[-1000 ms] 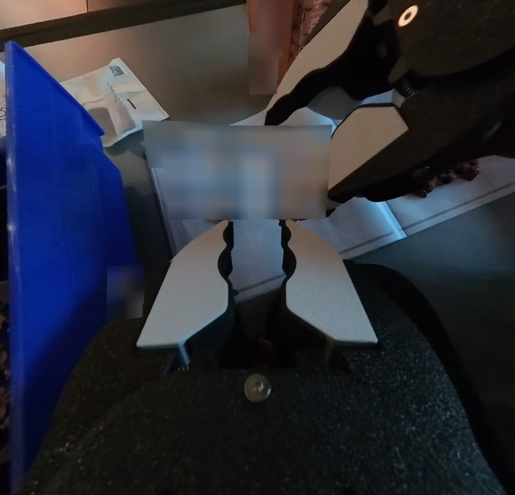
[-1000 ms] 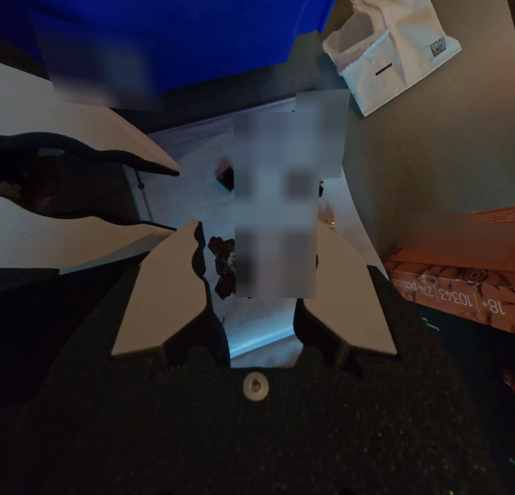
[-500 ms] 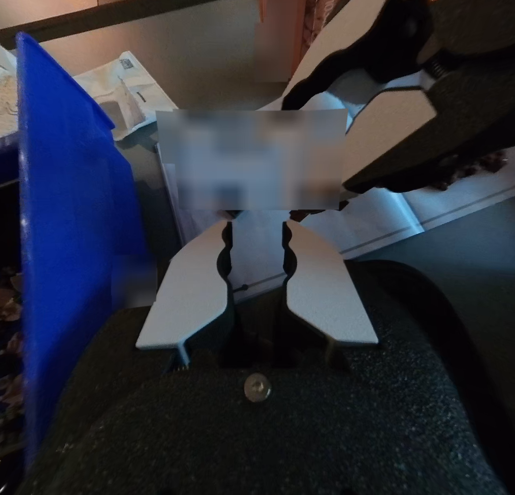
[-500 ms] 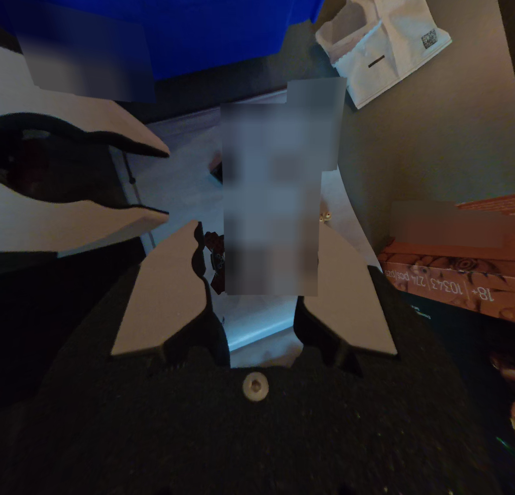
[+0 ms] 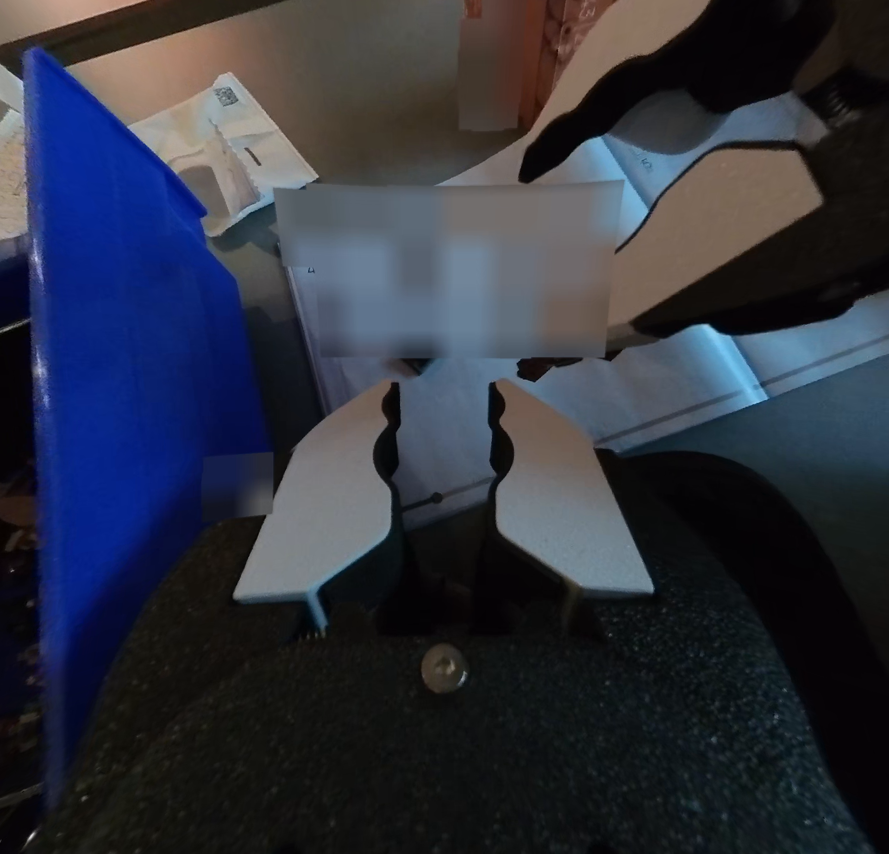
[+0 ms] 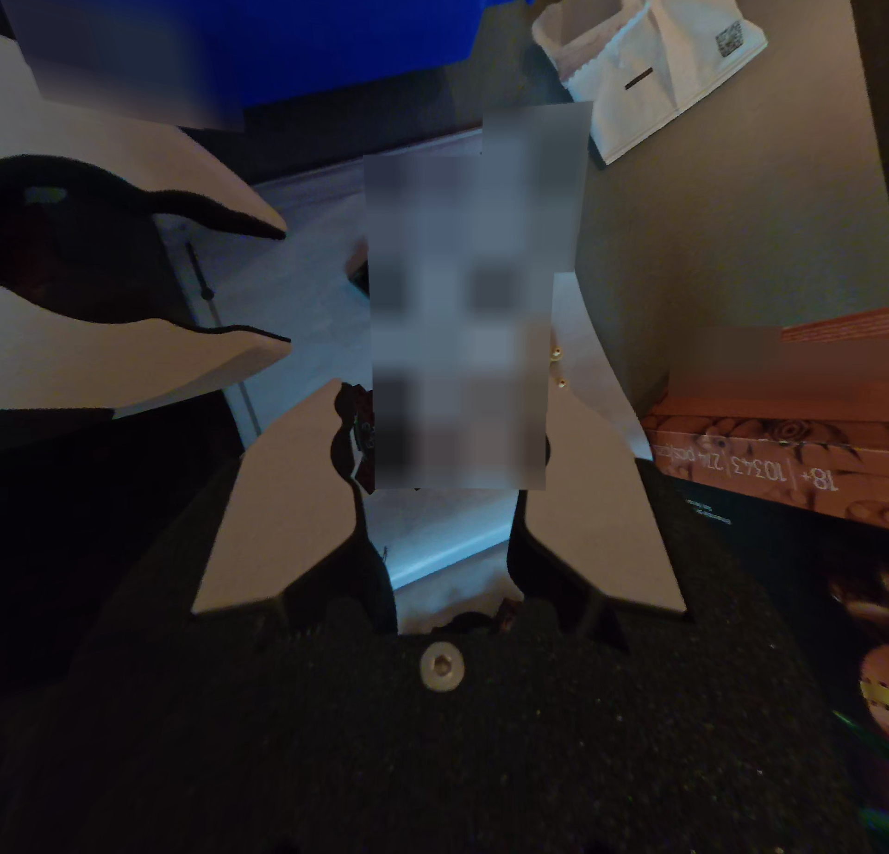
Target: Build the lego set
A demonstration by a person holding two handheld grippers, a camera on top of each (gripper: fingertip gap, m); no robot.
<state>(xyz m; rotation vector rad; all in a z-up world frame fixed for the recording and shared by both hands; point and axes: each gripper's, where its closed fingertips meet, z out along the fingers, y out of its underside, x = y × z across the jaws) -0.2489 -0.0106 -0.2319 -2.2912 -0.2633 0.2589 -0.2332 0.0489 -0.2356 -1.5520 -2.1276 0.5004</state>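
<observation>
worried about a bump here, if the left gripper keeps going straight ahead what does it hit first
Probably the white open booklet lying under the left gripper; its open fingers point along that page. Farther ahead a blurred patch hides things, so depth is uncertain.

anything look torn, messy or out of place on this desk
The white paper packet beside the blue bin is ripped open with a jagged edge. The open booklet curls upward at its far page instead of lying flat.
</observation>
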